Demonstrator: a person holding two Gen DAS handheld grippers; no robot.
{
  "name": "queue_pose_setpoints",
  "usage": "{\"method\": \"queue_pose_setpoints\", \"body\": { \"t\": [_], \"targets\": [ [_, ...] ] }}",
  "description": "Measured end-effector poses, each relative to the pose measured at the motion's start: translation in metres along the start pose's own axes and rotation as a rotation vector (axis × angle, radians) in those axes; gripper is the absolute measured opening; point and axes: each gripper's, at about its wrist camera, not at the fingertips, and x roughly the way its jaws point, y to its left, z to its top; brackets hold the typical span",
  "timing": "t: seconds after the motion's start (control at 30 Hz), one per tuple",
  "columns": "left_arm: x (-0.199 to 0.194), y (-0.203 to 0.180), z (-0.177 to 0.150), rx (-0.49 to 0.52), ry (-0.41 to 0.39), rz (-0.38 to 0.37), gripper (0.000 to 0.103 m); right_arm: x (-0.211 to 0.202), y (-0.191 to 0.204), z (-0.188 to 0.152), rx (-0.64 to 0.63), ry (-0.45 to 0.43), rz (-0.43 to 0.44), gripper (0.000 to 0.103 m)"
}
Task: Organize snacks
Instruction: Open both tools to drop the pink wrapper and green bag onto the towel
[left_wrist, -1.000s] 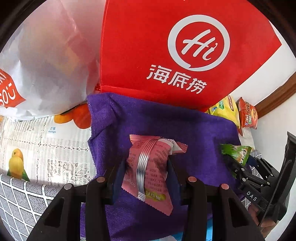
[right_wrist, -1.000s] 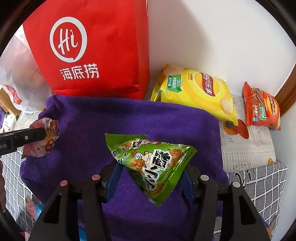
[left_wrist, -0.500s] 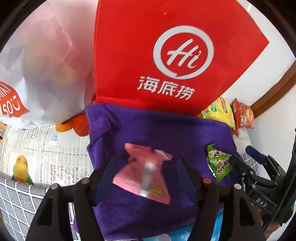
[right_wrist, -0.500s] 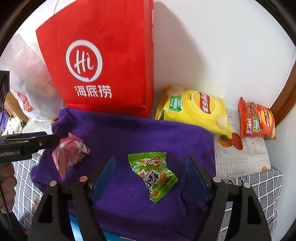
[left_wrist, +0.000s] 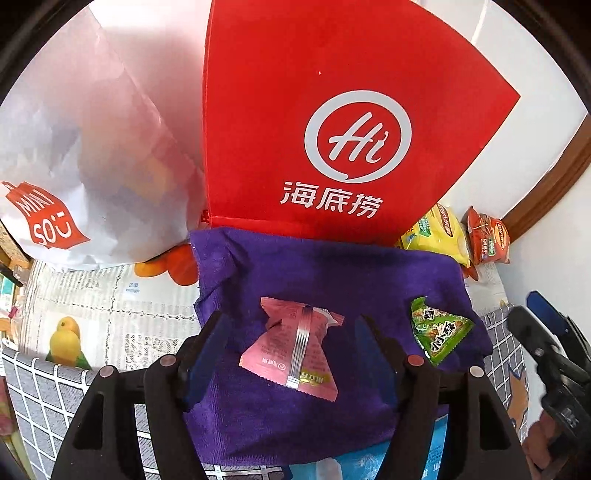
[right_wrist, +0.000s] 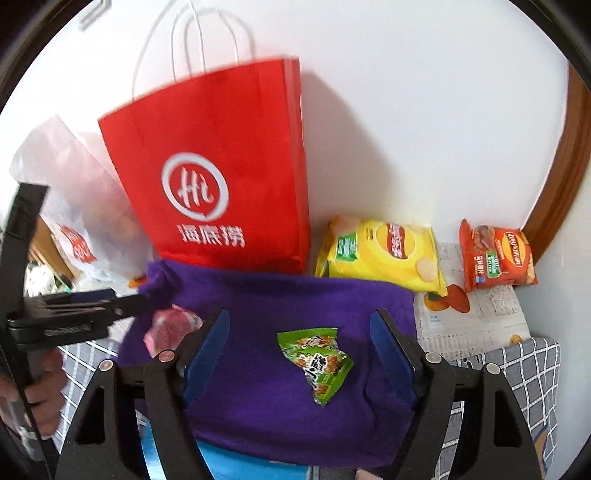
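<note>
2 small snack packets lie on the purple cloth (left_wrist: 332, 273), both let go. In the left wrist view the pink packet (left_wrist: 295, 347) sits at the centre of the frame, flat on the cloth between the left gripper (left_wrist: 291, 354)'s blue pads, which stand well clear of it on either side; its jaws have just been opening and hold nothing. In the right wrist view the green packet (right_wrist: 317, 360) lies just below the centre, crumpled and slightly tilted, between the jaws of the right gripper (right_wrist: 301, 350), which have likewise just been opening, stand wide and grip nothing.

At the upper middle of both views the red paper bag (right_wrist: 221, 177) stands upright against the wall, its base touching the far edge of the cloth. A yellow chip bag (right_wrist: 384, 251) and an orange snack bag (right_wrist: 495, 254) lie to the right of it in the right wrist view, off the cloth. A white plastic bag (left_wrist: 85, 155) fills the upper left of the left wrist view.

Risks from here, as I judge them: the packets are light and slick, so a pad brushing one on the way out could drag it off its spot. The cloth is loose and rumpled at its left edge, so a snagged finger could pull it and shift both packets. The 2 grippers are near each other, and the red bag would likely tip if knocked.
</note>
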Motion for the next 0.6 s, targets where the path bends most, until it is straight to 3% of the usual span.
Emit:
{"method": "queue_pose_setpoints", "body": {
  "t": [0.07,0.33,0.53,0.6],
  "targets": [
    [-0.003,-0.002,-0.001,0.010,-0.001,0.005,0.069,-0.007,0.001,-0.002,0.001,-0.008,-0.003,0.078],
    [-0.023,-0.024,-0.006,0.073,-0.035,-0.007,0.071,-0.027,-0.001,-0.022,-0.017,0.035,-0.160,0.079],
    [-0.046,-0.038,-0.012,0.115,-0.068,-0.034,0.072,-0.042,-0.012,-0.048,0.008,0.060,-0.160,0.079],
    [-0.054,-0.041,-0.015,0.127,-0.080,-0.086,0.072,-0.044,-0.015,-0.056,0.015,0.080,-0.167,0.079]
  ]
}}
